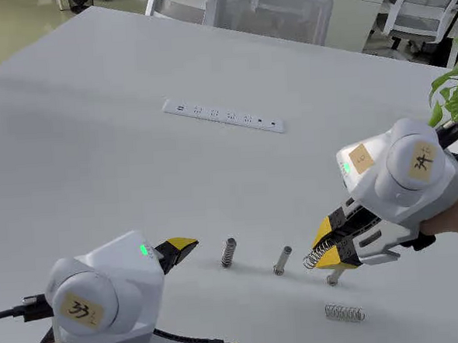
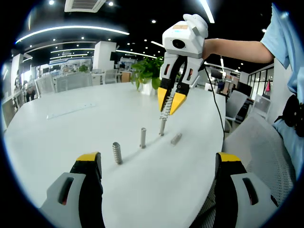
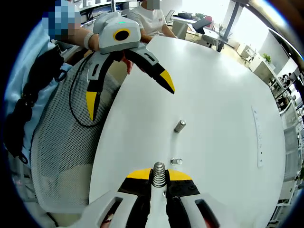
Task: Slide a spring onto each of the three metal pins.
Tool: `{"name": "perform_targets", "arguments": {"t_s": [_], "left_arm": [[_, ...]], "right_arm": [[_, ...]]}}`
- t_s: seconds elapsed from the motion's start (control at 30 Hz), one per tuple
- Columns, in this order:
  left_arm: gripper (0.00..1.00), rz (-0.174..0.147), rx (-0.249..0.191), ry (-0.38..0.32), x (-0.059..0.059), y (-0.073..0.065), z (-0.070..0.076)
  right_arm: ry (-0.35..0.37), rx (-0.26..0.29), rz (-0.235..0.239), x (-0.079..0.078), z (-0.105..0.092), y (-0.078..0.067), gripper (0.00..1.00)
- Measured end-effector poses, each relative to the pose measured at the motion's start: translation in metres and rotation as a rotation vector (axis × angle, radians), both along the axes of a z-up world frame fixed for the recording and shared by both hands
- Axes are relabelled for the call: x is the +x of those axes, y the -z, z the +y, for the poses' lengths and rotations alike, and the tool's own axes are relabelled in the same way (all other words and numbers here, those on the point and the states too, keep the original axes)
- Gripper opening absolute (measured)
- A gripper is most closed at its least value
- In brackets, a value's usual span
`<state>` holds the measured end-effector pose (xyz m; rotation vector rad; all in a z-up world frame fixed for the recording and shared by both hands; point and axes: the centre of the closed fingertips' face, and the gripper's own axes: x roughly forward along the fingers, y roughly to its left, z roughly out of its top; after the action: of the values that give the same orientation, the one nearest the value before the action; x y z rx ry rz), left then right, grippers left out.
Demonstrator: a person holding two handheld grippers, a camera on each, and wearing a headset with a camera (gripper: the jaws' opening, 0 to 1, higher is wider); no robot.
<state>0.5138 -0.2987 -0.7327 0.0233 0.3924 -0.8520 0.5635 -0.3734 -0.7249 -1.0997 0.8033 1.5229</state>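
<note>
Three short metal pins stand in a row on the white table (image 1: 134,146). The left pin (image 1: 228,252) (image 2: 117,153) wears a spring. The middle pin (image 1: 282,260) (image 2: 142,137) (image 3: 176,161) is bare. My right gripper (image 1: 323,250) (image 2: 171,102) (image 3: 159,175) is shut on a spring (image 1: 316,255) (image 2: 165,110) (image 3: 159,171), held tilted just above the right pin (image 1: 336,275) (image 2: 162,127). A loose spring (image 1: 344,313) (image 2: 176,138) lies flat near that pin. My left gripper (image 1: 213,297) (image 2: 159,164) (image 3: 128,95) hangs open and empty, near the sprung pin.
A white power strip (image 1: 224,115) lies across the middle of the table. A green plant (image 1: 453,88) stands at the right edge. Office chairs (image 1: 270,13) sit beyond the far edge, and a mesh chair (image 3: 71,142) stands by the near side.
</note>
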Motion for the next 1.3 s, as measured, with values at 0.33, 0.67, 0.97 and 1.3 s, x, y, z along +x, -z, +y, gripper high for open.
{"name": "perform_targets", "arguments": {"t_s": [0.33,0.67,0.97,1.3], "left_arm": [[0.98,0.0,-0.008,-0.015,0.001,0.002,0.0],[0.99,0.006,0.004,-0.005,0.002,0.005,-0.002],[0.99,0.017,-0.002,-0.001,0.0,0.007,-0.005],[0.98,0.027,-0.009,-0.007,-0.001,0.008,-0.004]], "right_arm": [[-0.048,-0.063,-0.011,0.015,0.011,0.008,0.07],[-0.052,-0.1,-0.022,0.024,0.014,0.018,0.07],[-0.058,-0.129,-0.016,0.029,0.011,0.027,0.07],[-0.062,-0.145,-0.007,0.032,0.013,0.033,0.07]]}}
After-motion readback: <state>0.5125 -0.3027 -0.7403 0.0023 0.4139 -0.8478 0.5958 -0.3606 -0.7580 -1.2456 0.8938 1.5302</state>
